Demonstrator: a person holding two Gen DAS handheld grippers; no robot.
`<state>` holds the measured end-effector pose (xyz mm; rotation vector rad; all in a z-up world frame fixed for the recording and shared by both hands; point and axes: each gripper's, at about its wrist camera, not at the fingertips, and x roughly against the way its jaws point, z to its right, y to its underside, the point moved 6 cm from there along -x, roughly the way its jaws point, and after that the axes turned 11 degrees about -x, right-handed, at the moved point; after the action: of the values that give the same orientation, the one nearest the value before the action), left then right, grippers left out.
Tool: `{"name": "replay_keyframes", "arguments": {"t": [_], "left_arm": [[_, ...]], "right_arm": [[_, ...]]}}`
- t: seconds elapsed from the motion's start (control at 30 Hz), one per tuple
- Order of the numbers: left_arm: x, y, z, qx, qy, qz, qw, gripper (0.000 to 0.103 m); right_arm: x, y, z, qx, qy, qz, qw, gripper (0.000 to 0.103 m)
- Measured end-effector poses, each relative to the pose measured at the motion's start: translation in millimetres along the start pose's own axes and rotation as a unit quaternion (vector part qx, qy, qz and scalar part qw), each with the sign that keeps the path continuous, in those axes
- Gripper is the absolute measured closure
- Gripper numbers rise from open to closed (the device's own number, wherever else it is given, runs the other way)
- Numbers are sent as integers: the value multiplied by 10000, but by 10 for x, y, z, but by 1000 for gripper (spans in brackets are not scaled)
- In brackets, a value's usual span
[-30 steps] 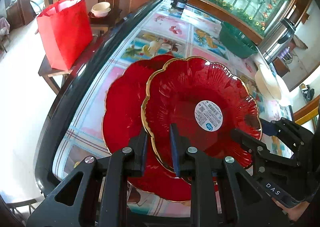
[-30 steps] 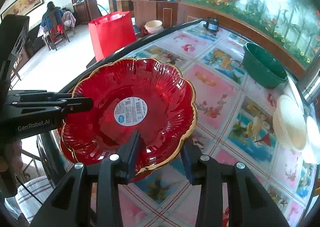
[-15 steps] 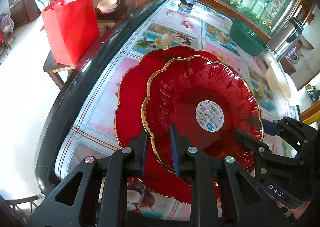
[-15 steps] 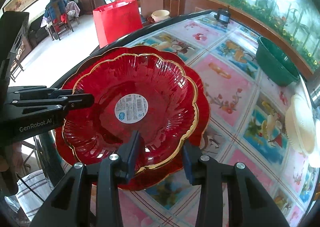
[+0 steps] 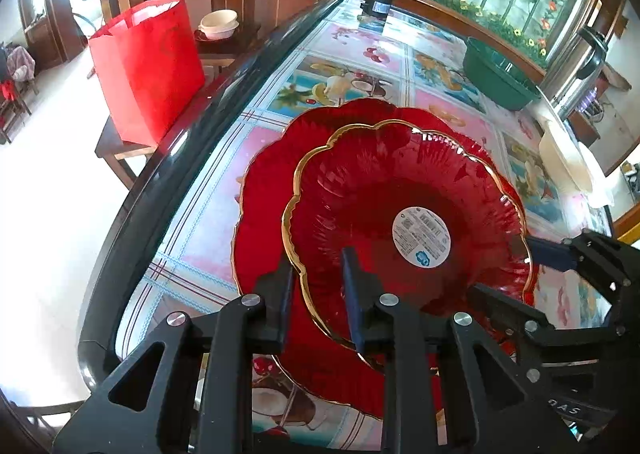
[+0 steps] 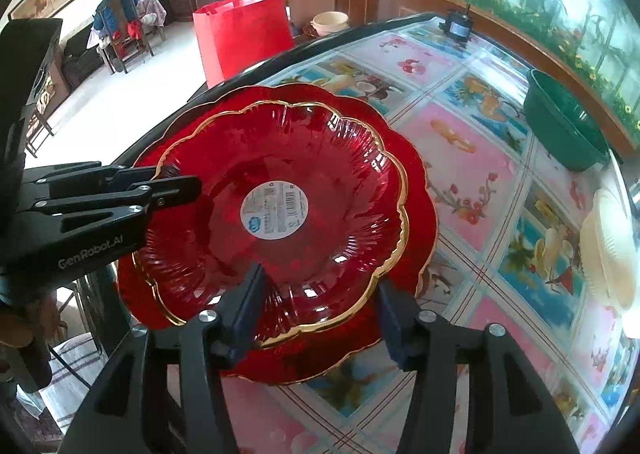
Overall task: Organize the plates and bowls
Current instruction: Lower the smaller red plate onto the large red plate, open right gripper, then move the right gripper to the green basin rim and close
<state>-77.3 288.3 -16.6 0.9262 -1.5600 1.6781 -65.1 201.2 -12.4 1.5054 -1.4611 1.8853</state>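
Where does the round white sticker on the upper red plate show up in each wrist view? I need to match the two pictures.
Left wrist view: the white sticker sits right of centre, inside the upper red plate, just beyond the fingers.
Right wrist view: the sticker sits left of centre, mid-height, in the plate's well.
Shared landmark: the green basin at upper right in both.

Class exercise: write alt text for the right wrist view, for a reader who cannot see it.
A small red glass plate with a gold rim sits on a larger red plate at the edge of a fruit-patterned table. The right gripper, its jaws opening, straddles the small plate's near rim, while the left gripper pinches its left rim.
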Motion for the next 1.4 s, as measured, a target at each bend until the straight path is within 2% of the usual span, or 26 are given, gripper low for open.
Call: {"name": "replay_keyframes", "arguments": {"t": [0.2, 0.47, 0.5, 0.53, 0.73, 1.03, 1.4], "left_arm": [[10, 5, 12, -44, -71, 47, 10000, 80], [90, -17, 49, -229, -296, 195, 9991, 72], [120, -27, 41, -246, -351, 250, 9988, 68], [142, -37, 31, -251, -400, 284, 9985, 58], [353, -129, 71, -284, -503, 655, 9962, 39], [419, -285, 367, -545, -423, 771, 9946, 39], [312, -657, 890, -885, -221, 810, 9925, 39]], "right_arm": [[83, 27, 18, 17, -63, 3, 10000, 44], [192, 56, 7, 4, -173, 52, 9998, 40], [213, 57, 6, -4, -178, 64, 9998, 40], [219, 59, 11, -5, -173, 80, 9998, 39], [339, 30, 76, -75, -203, 239, 9995, 33], [409, 0, 340, -292, -115, 327, 9990, 30], [499, -57, 976, -754, 200, 431, 9960, 28]]}}
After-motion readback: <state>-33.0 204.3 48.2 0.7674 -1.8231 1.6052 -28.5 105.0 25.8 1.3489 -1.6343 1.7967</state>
